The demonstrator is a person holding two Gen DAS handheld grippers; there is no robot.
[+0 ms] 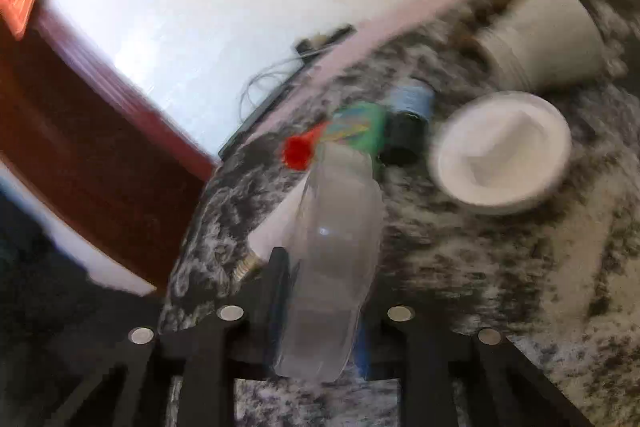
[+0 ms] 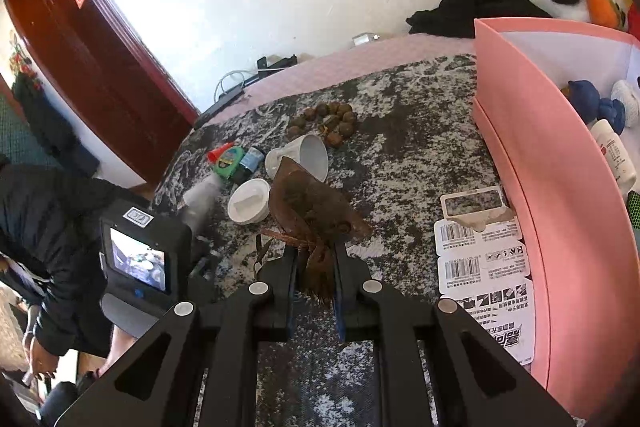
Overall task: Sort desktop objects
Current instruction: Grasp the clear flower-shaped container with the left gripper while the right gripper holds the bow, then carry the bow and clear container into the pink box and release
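Left wrist view, blurred: the left gripper (image 1: pixel 320 307) was closed on a clear plastic bottle (image 1: pixel 336 247), whose long axis ran forward along the fingers and away from the camera, its far end reaching toward a red-tipped green tube (image 1: pixel 352 131) and a blue-labelled dark container (image 1: pixel 408 123); a white round lid (image 1: pixel 500 155) lay just to the right of these and a tipped white cup (image 1: pixel 544 35) farther off, all on the mottled grey cloth (image 1: pixel 520 287). Right wrist view: the right gripper (image 2: pixel 314 267) was shut on the lower, frayed end of a brown dried leaf-like piece (image 2: pixel 312 203), which rose forward from the jaws. The pink sorting box (image 2: pixel 532 155), already holding a blue object (image 2: pixel 592 99) and a white bottle (image 2: pixel 612 155), stood close to this gripper's right side, with printed card packaging (image 2: pixel 484 267) between. Judged: the right hand was the nearer to the box, which lay rightward; the left gripper's distance from it could not be told.
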